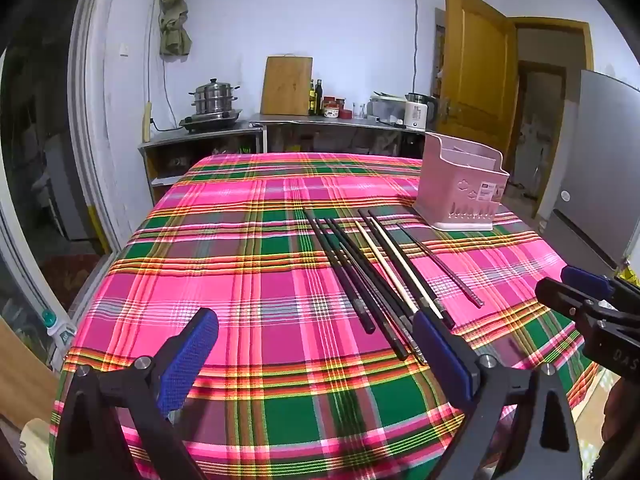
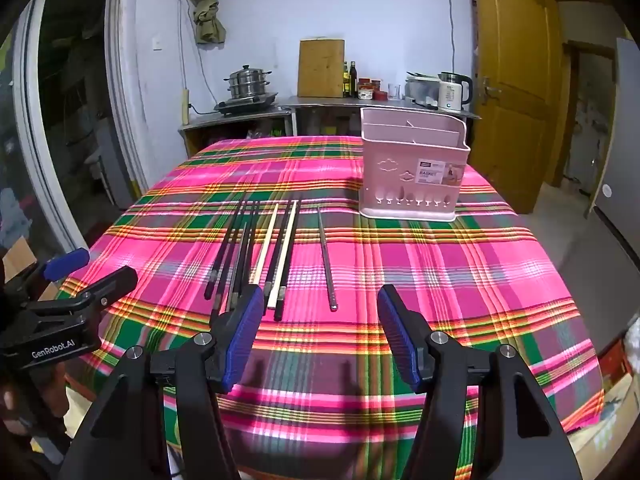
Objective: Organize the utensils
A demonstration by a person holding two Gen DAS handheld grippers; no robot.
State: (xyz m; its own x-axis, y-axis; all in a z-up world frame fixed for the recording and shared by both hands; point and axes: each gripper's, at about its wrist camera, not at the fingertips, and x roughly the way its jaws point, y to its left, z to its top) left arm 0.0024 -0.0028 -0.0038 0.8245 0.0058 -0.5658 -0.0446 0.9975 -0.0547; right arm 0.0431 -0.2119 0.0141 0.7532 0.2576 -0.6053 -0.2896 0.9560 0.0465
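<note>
A table [image 2: 440, 280] fills the middle of both views, draped in a bright pink, green and yellow plaid cloth [image 1: 248, 280]. Behind it, across the top of each frame, runs a pale blue wall with a steel counter [image 2: 320, 102]. On the counter, from left to right, stand a stacked steamer pot [image 2: 248, 82], an upright wooden board [image 2: 321, 68], dark bottles [image 2: 349, 78] and a white kettle [image 2: 452, 92]. A yellow wooden door [image 2: 516, 68] stands open at the upper right, and a dark window [image 1: 36, 120] curves down the left edge.

The chopsticks [image 2: 256, 252] lie loose in a rough row at the centre of the table, mostly black with two pale ones, pointing away from the cameras. One grey metal chopstick [image 2: 327, 258] lies apart, just right of the row. A pink plastic basket [image 2: 412, 172], divided into compartments, stands upright beyond them toward the right.

The left gripper [image 1: 316, 344] hangs above the near edge, jaws spread wide, holding nothing; its right pad [image 1: 440, 344] hides the near ends of several chopsticks. The right gripper [image 2: 320, 332] is likewise wide open and empty, its gap framing bare cloth near the metal chopstick.
</note>
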